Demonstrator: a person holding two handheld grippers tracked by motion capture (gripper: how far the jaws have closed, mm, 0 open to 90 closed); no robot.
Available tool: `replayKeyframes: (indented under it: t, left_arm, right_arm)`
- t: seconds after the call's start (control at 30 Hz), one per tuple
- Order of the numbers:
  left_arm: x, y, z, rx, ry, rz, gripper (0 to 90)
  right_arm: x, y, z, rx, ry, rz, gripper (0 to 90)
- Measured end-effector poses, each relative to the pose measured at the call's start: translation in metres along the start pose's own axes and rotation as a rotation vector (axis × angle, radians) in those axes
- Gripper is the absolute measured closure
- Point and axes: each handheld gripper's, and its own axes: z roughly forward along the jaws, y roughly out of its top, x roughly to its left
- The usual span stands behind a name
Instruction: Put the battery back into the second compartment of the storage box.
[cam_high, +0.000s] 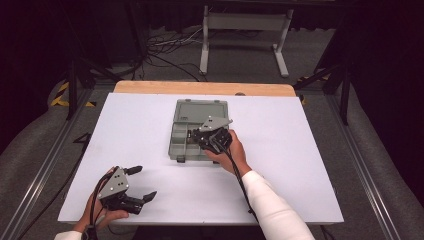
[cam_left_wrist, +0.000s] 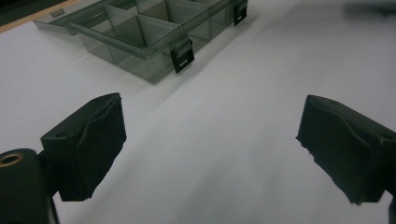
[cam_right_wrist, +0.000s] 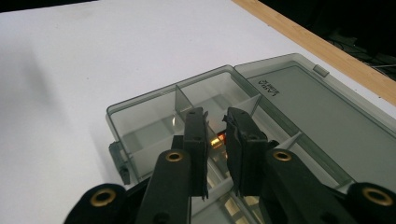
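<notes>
The right gripper (cam_right_wrist: 215, 122) stands over the open box (cam_high: 180, 137) at table centre, jaws nearly closed on a small brass part (cam_right_wrist: 217, 141) between the tips, at 12 o'clock. The left gripper (cam_high: 140, 182) idles wide open and empty, box at its 1 o'clock.

white sleeve (cam_high: 272, 210) | black gripper (cam_high: 139, 184) | grey plate (cam_high: 114, 183) | brass screws (cam_right_wrist: 174, 156)

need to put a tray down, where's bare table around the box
Bare white table left of the organizer box, and right of it toward the table's right edge. Crowded: the box, with the right gripper inside; the near-left corner holds the left gripper.
</notes>
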Motion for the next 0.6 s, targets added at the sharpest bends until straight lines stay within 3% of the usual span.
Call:
replayKeyframes:
  t: [0.13,0.3,0.5,0.6]
  left_arm:
    - [0.0,0.0,0.001,-0.002,0.007,-0.014,10.6]
    - [-0.002,0.003,0.003,0.01,0.022,0.007,15.8]
    - [0.0,0.005,0.004,0.007,0.023,0.005,14.8]
    - [0.0,0.006,0.005,0.006,0.027,0.008,14.3]
  right_arm:
    - [0.0,-0.006,-0.01,-0.015,-0.01,-0.012,77.0]
    - [-0.001,-0.014,-0.027,-0.049,-0.021,-0.035,74.0]
    - [0.002,-0.025,-0.045,-0.088,-0.016,-0.065,65.9]
    - [0.003,-0.032,-0.054,-0.111,-0.005,-0.054,63.4]
